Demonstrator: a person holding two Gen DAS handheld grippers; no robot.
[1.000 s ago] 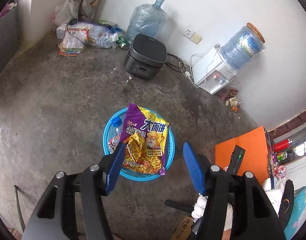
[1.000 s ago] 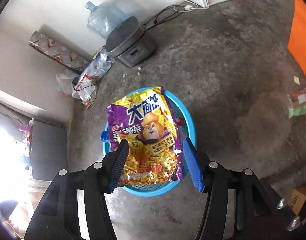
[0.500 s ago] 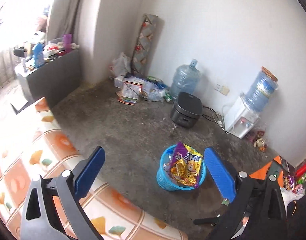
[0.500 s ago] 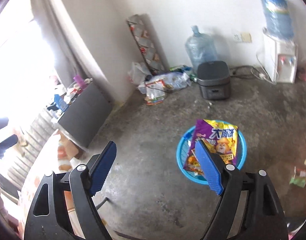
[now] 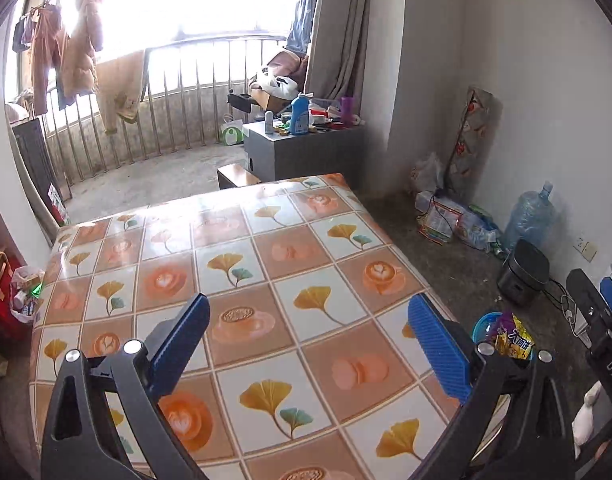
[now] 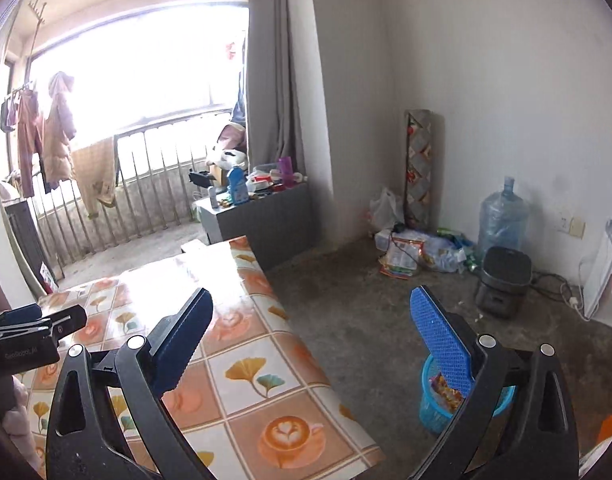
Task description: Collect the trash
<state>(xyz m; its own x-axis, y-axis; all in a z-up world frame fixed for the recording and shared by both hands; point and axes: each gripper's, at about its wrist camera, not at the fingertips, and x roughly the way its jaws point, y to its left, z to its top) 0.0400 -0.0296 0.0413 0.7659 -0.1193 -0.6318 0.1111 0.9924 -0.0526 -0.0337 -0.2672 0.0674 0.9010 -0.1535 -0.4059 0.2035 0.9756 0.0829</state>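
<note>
Snack bag [image 5: 513, 340] in blue basket [image 6: 431, 402]; Chinese lettering, unreadable.

Lived-in home (balcony laundry [image 5: 80, 60])

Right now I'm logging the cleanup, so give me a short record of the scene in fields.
left gripper: open, holding nothing, above the table
right gripper: open, holding nothing
table: tiled-pattern cloth, no trash visible on it
basket: blue, on the floor beside the table
snack bag: purple and yellow, sticking out of the basket
</note>
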